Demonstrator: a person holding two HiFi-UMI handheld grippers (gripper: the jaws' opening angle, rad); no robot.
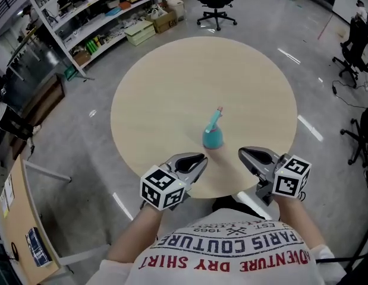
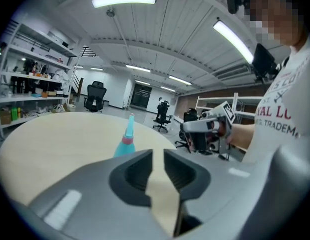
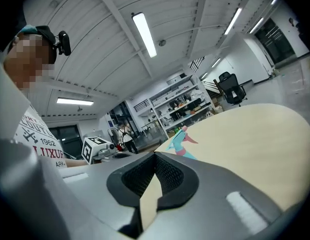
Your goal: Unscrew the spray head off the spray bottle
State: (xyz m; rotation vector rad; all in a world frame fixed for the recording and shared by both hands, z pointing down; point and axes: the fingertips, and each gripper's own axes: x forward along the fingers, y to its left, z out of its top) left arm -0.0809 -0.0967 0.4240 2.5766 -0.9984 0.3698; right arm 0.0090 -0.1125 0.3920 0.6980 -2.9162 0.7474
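A small teal spray bottle [image 1: 213,136] with a pink collar and a teal spray head [image 1: 216,119] stands upright on the round beige table [image 1: 172,88], toward its near edge. It also shows as the bottle [image 2: 125,143] ahead of the left jaws and the bottle [image 3: 181,141] ahead of the right jaws. My left gripper [image 1: 203,157] hovers near the table's edge, left of the bottle and apart from it. My right gripper [image 1: 241,152] sits to the bottle's right, also apart. Both hold nothing. The left gripper [image 2: 158,151] jaws stand nearly together with a thin slit; the right gripper [image 3: 155,155] tips meet.
Metal shelves [image 1: 94,16] with boxes and clutter stand at the far left. A black office chair [image 1: 215,2] is beyond the table, and more chairs [image 1: 356,46] stand at the right. A wooden desk edge [image 1: 17,218] lies at the near left.
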